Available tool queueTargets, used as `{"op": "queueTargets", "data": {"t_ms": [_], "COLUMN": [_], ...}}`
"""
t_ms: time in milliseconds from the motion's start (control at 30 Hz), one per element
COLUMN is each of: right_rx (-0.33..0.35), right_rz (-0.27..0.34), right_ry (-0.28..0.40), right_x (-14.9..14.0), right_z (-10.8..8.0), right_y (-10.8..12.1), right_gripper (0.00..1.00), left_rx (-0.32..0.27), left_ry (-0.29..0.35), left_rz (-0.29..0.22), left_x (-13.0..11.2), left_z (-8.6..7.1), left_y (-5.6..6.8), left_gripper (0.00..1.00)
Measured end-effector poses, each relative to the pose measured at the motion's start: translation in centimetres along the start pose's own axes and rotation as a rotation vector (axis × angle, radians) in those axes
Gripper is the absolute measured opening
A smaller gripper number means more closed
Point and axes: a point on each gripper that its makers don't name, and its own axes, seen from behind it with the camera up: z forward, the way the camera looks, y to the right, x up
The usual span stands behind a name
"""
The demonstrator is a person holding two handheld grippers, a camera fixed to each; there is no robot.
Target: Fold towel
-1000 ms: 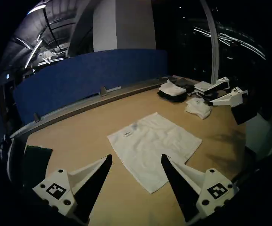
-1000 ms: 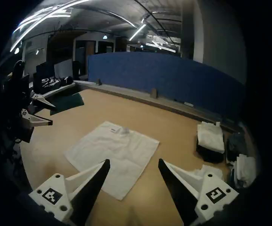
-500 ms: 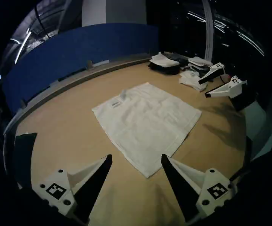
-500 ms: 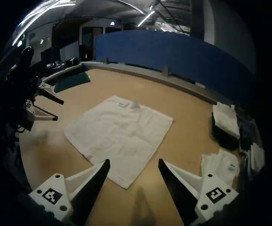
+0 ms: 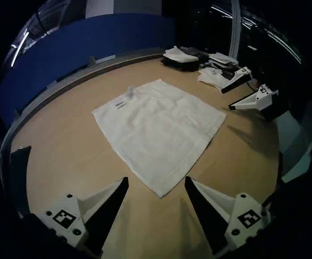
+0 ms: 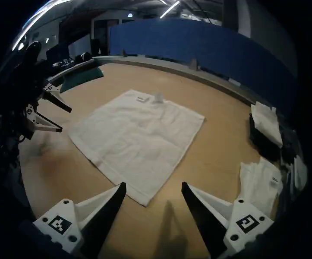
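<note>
White square cloth towel (image 5: 158, 125) lies spread flat on the tan wooden table (image 5: 61, 146), one corner just ahead of the left gripper (image 5: 156, 178). This and the right gripper (image 6: 153, 183) are released, fingers apart, grasping nothing. Beyond, folded white towels (image 5: 179, 54) sit near a blue partition panel (image 5: 91, 39).
</note>
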Motion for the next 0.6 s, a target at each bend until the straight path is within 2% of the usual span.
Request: {"op": "queueTargets", "data": {"t_ms": [300,467,600], "right_rx": [0.002,0.011,0.017], "right_rz": [-0.01,-0.006,-0.005], "right_ry": [-0.039,-0.048,-0.054], "right_x": [-1.8,-2.3,-2.6], "right_z": [1.0,1.3,1.4], "right_y": [-0.2,-0.4,-0.5], "right_gripper": [0.99,0.92,0.86], "left_rx": [-0.006,-0.005,-0.003], "left_ry": [-0.039,-0.049,-0.062], "left_rz": [0.003,0.013,0.033], "left_x": [-0.9,-1.1,-1.5], "left_z": [1.4,1.9,2.1], "left_y": [0.6,0.8,1.2], "left_gripper": [0.97,0.97,0.93]}}
